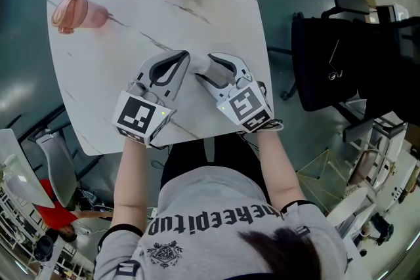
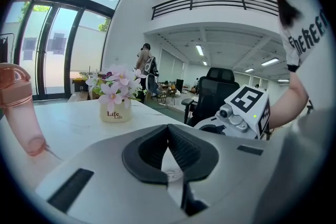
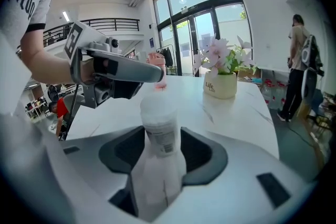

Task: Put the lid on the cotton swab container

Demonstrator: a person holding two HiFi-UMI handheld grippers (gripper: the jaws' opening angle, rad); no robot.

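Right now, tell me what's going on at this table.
A person works at a white table with a gripper in each hand. The cotton swab container stands upright between the tongs of the right gripper, which are spread wide and do not seem to press on it. Its lid appears to be on. The left gripper sits close beside it, tongs shut, with nothing clearly held. A pink bottle and a flower pot stand farther back.

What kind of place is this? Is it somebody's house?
Probably not a house: it looks like a big open office. There are tall glass doors, a balcony railing upstairs, and a black office chair.
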